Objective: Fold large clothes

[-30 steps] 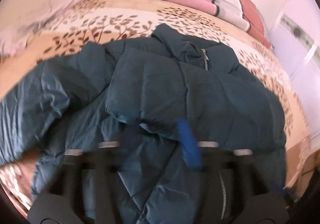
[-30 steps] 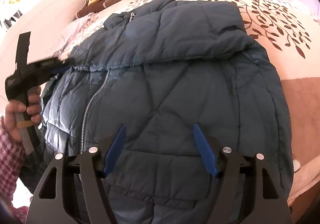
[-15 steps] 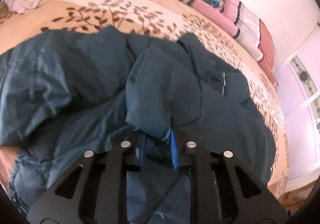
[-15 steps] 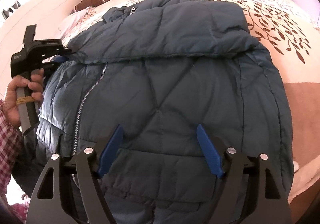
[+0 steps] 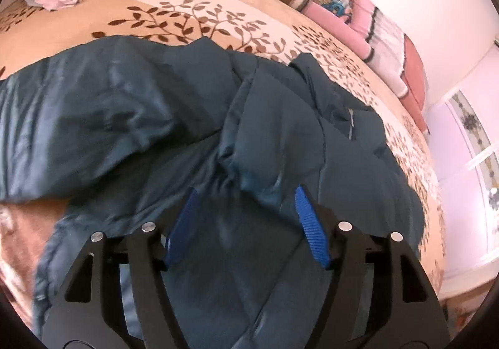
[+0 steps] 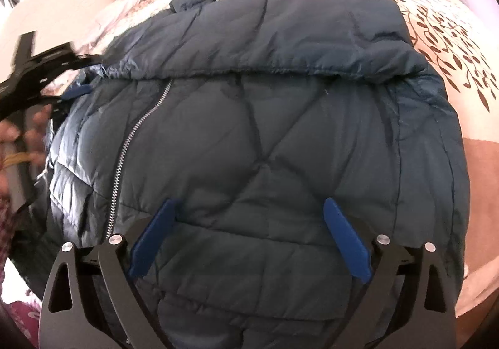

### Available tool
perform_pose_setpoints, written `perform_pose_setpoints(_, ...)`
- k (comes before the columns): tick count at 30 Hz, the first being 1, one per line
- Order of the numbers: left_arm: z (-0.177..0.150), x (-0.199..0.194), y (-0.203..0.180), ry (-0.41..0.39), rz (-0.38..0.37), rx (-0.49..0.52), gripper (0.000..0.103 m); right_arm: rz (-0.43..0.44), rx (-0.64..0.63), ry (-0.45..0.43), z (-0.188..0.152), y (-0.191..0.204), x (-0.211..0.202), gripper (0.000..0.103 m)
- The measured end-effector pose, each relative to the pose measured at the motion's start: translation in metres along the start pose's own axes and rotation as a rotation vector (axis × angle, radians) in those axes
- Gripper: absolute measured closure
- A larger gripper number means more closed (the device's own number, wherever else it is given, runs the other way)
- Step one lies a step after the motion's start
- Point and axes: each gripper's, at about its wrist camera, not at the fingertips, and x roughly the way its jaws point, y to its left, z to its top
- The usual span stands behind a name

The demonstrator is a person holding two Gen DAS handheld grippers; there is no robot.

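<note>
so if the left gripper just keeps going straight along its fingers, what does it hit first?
Probably the jacket: its bunched fold lies just ahead of the open left gripper. Depth is unclear.

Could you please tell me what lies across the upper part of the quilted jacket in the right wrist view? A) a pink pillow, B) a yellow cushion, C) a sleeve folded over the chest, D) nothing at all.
C: a sleeve lies folded flat across the chest of the jacket, its lower edge crossing just above the zipper.
</note>
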Motion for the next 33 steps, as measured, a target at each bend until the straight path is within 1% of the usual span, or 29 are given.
perform_pose_setpoints(1,-0.003,-0.005,0.005,0.004,0.008,0.010,0.038,-0.012,-0.001,0.008,0.000,0.002,0.000,0.010)
perform_pose_setpoints(3,-0.008,-0.025,0.023,-0.008,0.060,0.008,0.038,-0.054,0.010,0.032,0.002,0.005,0.002,0.008)
perform_pose_setpoints(6,-0.012,-0.048,0.057,-0.016,0.109,-0.042,0.031,-0.115,0.014,0.098,0.008,0.013,0.010,0.007)
perform_pose_setpoints(7,-0.013,-0.055,0.074,-0.010,0.123,-0.070,0.031,-0.128,0.014,0.108,0.009,0.014,0.011,0.007)
perform_pose_setpoints(9,-0.015,-0.067,0.102,-0.012,0.126,-0.124,0.031,-0.144,0.020,0.122,0.011,0.016,0.013,0.007)
perform_pose_setpoints(12,-0.024,-0.080,0.150,0.002,0.122,-0.249,0.031,-0.167,0.033,0.129,0.014,0.018,0.013,0.007)
perform_pose_setpoints(14,-0.033,-0.087,0.183,0.001,0.102,-0.357,0.031,-0.168,0.044,0.104,0.017,0.024,0.006,0.008)
perform_pose_setpoints(16,-0.043,-0.093,0.213,-0.029,0.064,-0.483,0.030,-0.163,0.042,0.050,0.023,0.034,-0.007,0.008)
perform_pose_setpoints(17,-0.048,-0.094,0.228,-0.036,0.058,-0.553,0.029,-0.159,0.036,0.028,0.025,0.037,-0.012,0.008)
perform_pose_setpoints(19,-0.054,-0.091,0.251,-0.030,0.053,-0.637,0.029,-0.162,0.012,-0.035,0.031,0.049,-0.028,0.008)
perform_pose_setpoints(21,-0.059,-0.092,0.262,-0.077,0.029,-0.698,0.029,-0.145,-0.005,-0.072,0.035,0.057,-0.039,0.008)
perform_pose_setpoints(23,-0.058,-0.093,0.271,-0.120,0.024,-0.739,0.029,-0.135,-0.023,-0.107,0.037,0.068,-0.049,0.008)
perform_pose_setpoints(27,-0.050,-0.087,0.285,-0.148,0.042,-0.775,0.029,-0.122,-0.058,-0.160,0.039,0.078,-0.066,0.008)
perform_pose_setpoints(30,-0.044,-0.083,0.298,-0.168,0.047,-0.836,0.029,-0.117,-0.068,-0.177,0.039,0.088,-0.069,0.010)
perform_pose_setpoints(32,-0.040,-0.084,0.301,-0.176,0.049,-0.901,0.029,-0.106,-0.066,-0.164,0.037,0.088,-0.070,0.011)
perform_pose_setpoints(33,-0.038,-0.085,0.302,-0.203,0.064,-0.921,0.034,-0.098,-0.061,-0.157,0.035,0.089,-0.069,0.011)
